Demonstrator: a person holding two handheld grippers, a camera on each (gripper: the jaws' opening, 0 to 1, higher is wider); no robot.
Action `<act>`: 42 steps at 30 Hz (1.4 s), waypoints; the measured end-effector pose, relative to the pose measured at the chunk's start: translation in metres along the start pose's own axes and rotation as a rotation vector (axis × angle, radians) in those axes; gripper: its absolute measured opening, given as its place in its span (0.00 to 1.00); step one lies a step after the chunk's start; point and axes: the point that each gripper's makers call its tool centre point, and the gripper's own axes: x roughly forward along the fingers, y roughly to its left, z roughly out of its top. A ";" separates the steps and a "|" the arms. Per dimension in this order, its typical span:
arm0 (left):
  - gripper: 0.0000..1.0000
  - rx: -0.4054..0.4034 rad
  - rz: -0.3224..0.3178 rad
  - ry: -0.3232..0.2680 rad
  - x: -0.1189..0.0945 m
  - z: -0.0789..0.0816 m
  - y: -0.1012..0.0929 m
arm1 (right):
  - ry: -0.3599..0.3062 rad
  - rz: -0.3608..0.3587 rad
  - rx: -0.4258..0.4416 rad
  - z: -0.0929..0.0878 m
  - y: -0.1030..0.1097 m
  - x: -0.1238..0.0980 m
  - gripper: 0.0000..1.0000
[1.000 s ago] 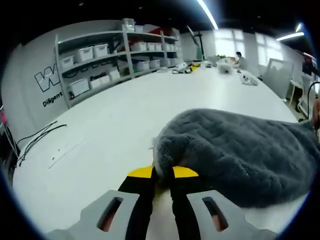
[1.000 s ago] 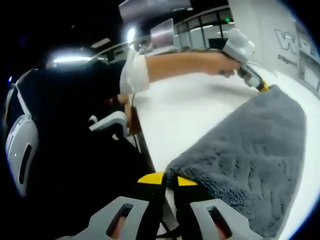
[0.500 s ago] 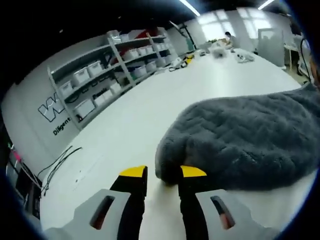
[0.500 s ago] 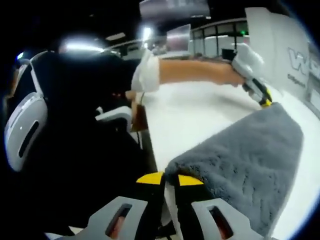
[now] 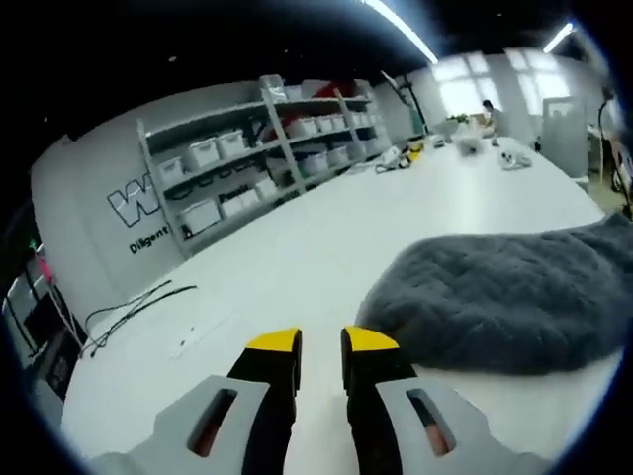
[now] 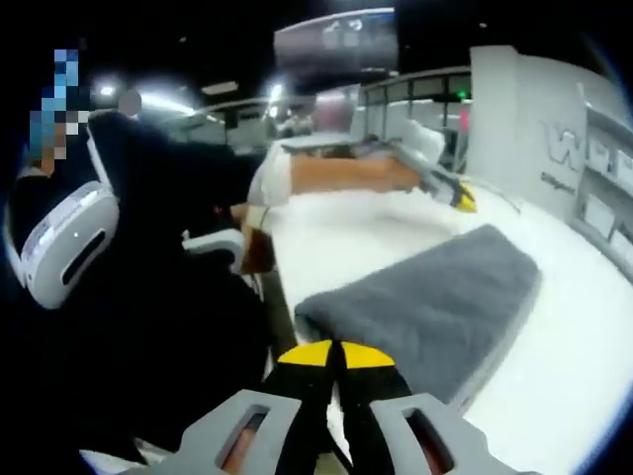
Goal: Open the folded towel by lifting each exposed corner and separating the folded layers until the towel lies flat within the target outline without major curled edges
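The left gripper [image 5: 321, 341] hangs above the white table [image 5: 297, 247], its yellow-tipped jaws slightly parted and holding nothing; the fluffy grey towel [image 5: 504, 297] lies just ahead to its right. The right gripper [image 6: 333, 353] has its jaws pressed together, empty, the towel [image 6: 435, 302] just beyond its tips.

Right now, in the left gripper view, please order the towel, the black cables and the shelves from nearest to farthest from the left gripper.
From the left gripper:
1. Towel, just right of its jaws.
2. Black cables, left table edge.
3. Shelves, at the back wall.
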 end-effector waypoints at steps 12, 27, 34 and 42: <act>0.01 -0.146 -0.028 -0.067 -0.004 0.020 -0.023 | -0.053 -0.172 0.078 0.009 -0.037 -0.007 0.00; 0.01 -0.163 -0.141 0.004 0.034 0.007 -0.054 | 0.079 -0.201 0.082 -0.019 -0.041 0.004 0.00; 0.01 0.083 -0.092 0.076 0.042 -0.007 -0.055 | 0.151 -0.182 0.103 -0.034 -0.035 0.005 0.00; 0.01 0.187 -0.073 0.138 0.047 -0.020 -0.045 | 0.234 -0.155 0.118 -0.050 -0.028 0.010 0.00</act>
